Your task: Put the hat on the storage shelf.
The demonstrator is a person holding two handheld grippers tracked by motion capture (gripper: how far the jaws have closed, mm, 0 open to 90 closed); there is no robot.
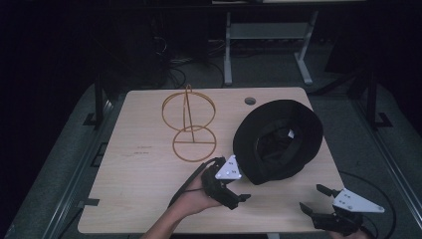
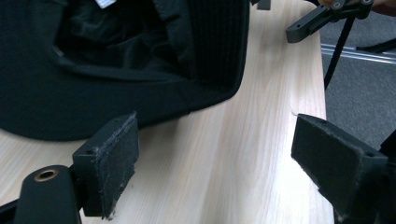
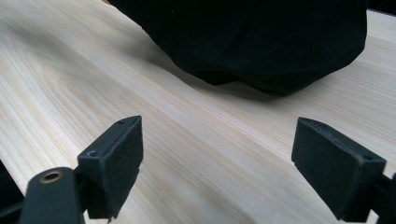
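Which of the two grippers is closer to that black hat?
Left. The left gripper sits right at the black hat's near brim, open. The right gripper hangs farther back toward the table's near right corner.

**Off to the side: a wire stand and a bare counter**

A gold wire stand (image 1: 189, 124) of two rings joined by a thin upright rod sits on the far left part of the light wood counter (image 1: 139, 184). A round grommet hole (image 1: 250, 101) marks the counter's far edge. Beyond it, grey desk legs (image 1: 268, 45) stand on dark floor.
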